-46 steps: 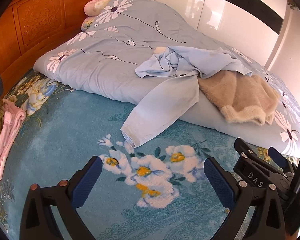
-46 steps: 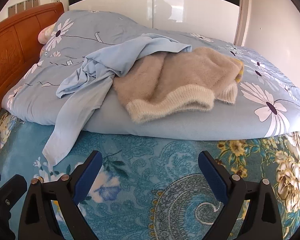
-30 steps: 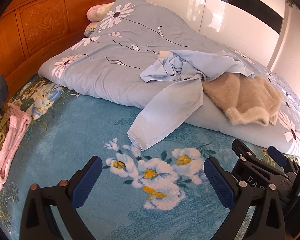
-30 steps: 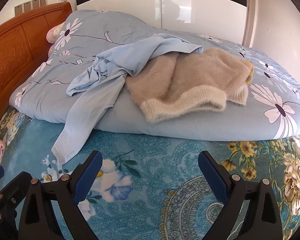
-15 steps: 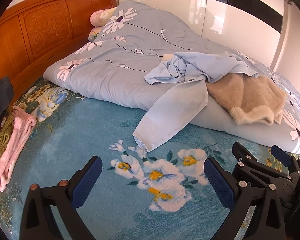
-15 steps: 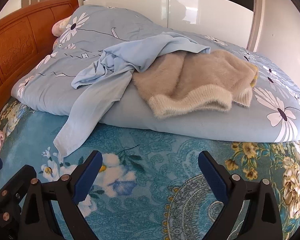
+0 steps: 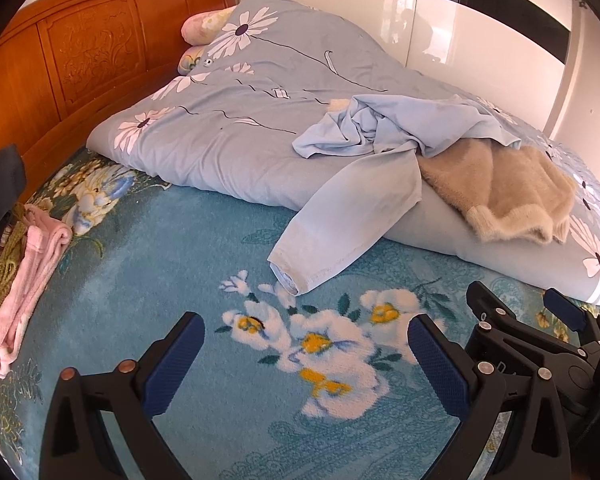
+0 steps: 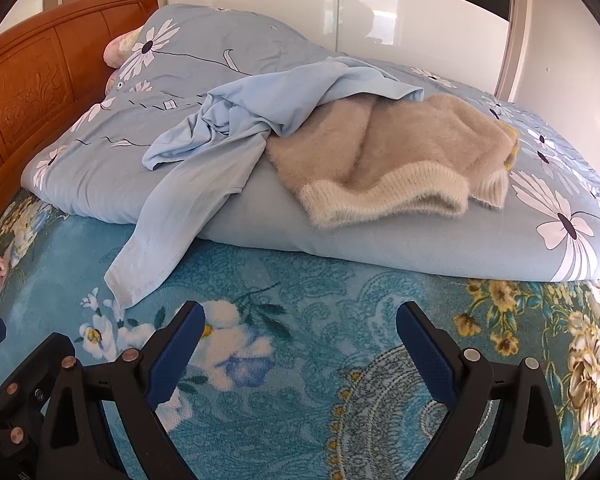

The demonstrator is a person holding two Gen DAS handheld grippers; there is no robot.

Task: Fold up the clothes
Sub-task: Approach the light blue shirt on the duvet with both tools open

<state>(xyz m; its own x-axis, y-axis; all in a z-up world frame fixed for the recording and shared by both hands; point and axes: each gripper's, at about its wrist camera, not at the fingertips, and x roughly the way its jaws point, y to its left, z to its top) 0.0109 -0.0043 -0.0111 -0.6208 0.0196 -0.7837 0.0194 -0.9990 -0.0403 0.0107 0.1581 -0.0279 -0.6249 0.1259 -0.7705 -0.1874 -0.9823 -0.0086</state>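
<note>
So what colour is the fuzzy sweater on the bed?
The fuzzy sweater is beige with a paler cream ribbed hem, clearest in the right wrist view.

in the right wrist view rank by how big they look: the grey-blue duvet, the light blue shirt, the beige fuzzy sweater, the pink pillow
Largest to smallest as they look:
1. duvet
2. light blue shirt
3. beige sweater, close to the shirt, so this pair is unsure; the shirt covers part of it
4. pink pillow, mostly hidden and farther off

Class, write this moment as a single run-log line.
stage: approach | left tongs: open, empty | right tongs: open, empty | blue shirt: crumpled on quilt, partly over beige sweater
</note>
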